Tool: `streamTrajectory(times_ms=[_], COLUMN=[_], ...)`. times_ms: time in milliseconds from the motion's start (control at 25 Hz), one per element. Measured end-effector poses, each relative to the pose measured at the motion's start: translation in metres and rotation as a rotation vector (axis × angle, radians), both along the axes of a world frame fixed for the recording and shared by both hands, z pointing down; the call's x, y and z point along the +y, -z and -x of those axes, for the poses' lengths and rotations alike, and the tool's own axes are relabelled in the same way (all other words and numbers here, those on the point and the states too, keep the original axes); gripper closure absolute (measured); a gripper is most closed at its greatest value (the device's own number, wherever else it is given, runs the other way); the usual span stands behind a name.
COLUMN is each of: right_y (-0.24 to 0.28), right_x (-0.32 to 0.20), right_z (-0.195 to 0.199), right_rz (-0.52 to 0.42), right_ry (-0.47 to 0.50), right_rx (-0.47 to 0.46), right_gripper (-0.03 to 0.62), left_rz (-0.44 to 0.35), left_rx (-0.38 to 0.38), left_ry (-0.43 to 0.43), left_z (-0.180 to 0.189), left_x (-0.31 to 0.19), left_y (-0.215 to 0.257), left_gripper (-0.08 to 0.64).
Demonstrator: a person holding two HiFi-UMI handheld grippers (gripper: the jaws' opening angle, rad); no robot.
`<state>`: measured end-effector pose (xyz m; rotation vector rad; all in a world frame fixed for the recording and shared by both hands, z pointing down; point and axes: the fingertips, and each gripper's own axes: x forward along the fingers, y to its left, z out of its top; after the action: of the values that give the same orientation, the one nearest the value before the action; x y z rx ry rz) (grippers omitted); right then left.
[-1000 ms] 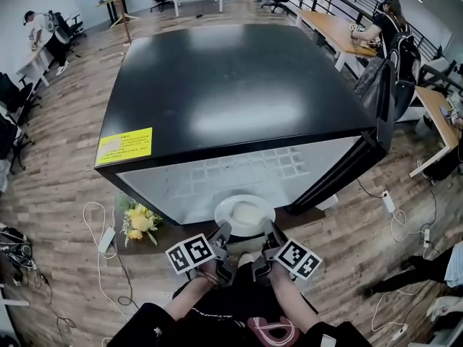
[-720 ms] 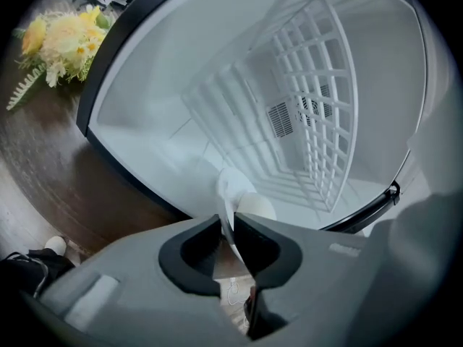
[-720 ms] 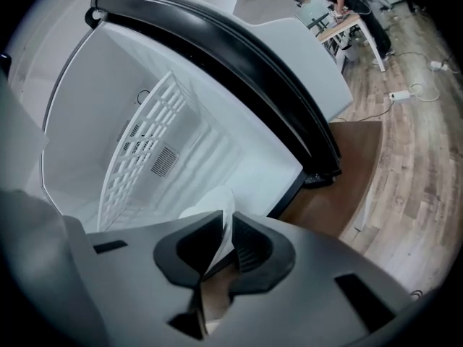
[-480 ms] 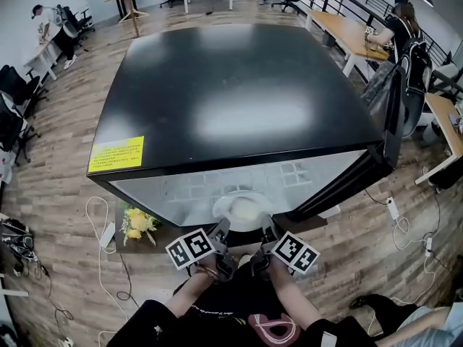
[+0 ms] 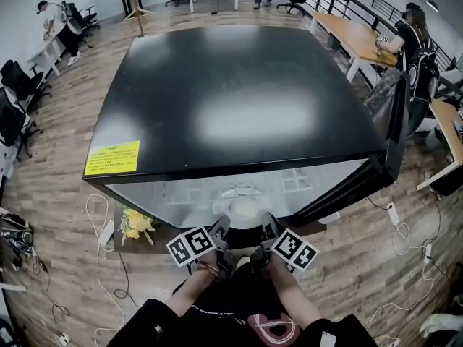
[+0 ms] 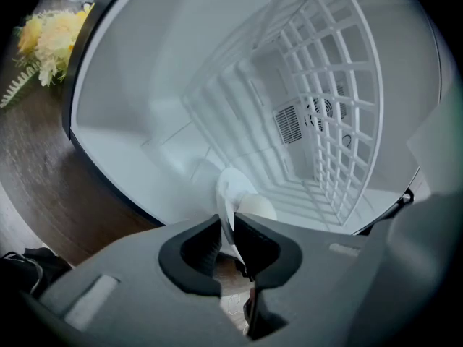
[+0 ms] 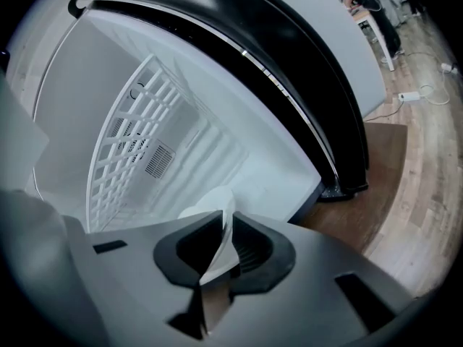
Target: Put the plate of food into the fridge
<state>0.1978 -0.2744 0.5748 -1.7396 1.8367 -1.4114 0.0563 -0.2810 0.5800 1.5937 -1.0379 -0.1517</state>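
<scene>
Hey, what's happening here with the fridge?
A person is holding a white plate of food by its rim with two hand-held grippers. The left gripper and the right gripper are both clamped on it. The plate is at the mouth of a small black fridge, whose door stands open on the right. It is pointed into the white interior, near the wire rack, and doesn't look set down yet.

Yellow flowers (image 5: 136, 223), possibly artificial, lie on a dark brown board (image 5: 158, 241).
</scene>
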Motion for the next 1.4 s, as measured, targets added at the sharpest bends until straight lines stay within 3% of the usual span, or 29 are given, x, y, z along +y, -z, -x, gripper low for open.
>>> streamTrajectory(times_ms=[640,1400], right_y=[-0.003,-0.009], right_x=[-0.021,-0.042], right_z=[-0.003,0.0], right_rz=[0.001,-0.006], right_ry=[0.004,0.006], right_rx=[0.014,0.042], right_gripper=[0.541,0.538], left_rz=[-0.004,-0.041], left_rx=[-0.001,-0.064], left_ry=[0.049,0.08], left_z=[-0.002,0.001], left_x=[-0.02,-0.04], left_y=[-0.005,-0.007], left_gripper=[0.505,0.499])
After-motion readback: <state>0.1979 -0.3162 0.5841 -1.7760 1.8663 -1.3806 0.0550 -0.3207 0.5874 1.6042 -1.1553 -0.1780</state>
